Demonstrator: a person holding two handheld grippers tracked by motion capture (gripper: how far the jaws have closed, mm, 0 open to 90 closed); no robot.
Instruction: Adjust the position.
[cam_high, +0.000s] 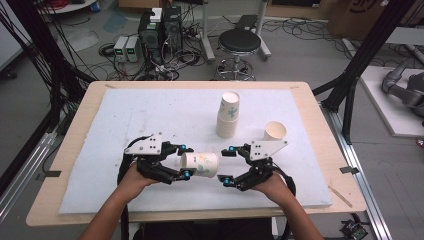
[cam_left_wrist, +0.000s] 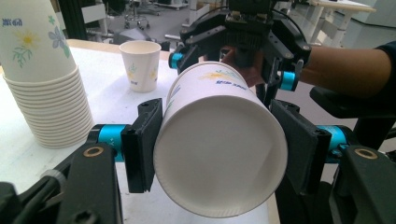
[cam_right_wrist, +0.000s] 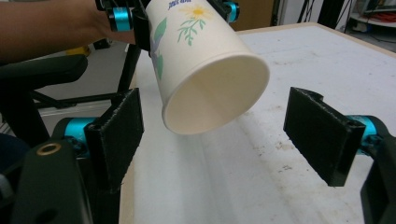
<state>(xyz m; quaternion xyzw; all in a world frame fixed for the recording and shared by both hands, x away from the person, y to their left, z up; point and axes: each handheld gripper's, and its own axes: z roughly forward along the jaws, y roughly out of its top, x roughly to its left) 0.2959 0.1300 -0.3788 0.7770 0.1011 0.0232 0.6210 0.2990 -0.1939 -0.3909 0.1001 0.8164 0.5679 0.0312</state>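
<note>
Cup (cam_high: 200, 164) in left claw (cam_high: 185, 160)

Each gripper, left gripper (cam_high: 184, 161) and right gripper (cam_high: 227, 165), had a black frame, flat black rectangular pads (cam_right_wrist: 322, 133), cyan collars at the finger joints, brass-coloured screws, a grey three-cornered plate with dark holes, and black trailing cable. Forearms were bare.

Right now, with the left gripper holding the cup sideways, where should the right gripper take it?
At the open rim end of the cup, from the mouth side: it points at the open right gripper, while the left gripper clamps the base.
</note>
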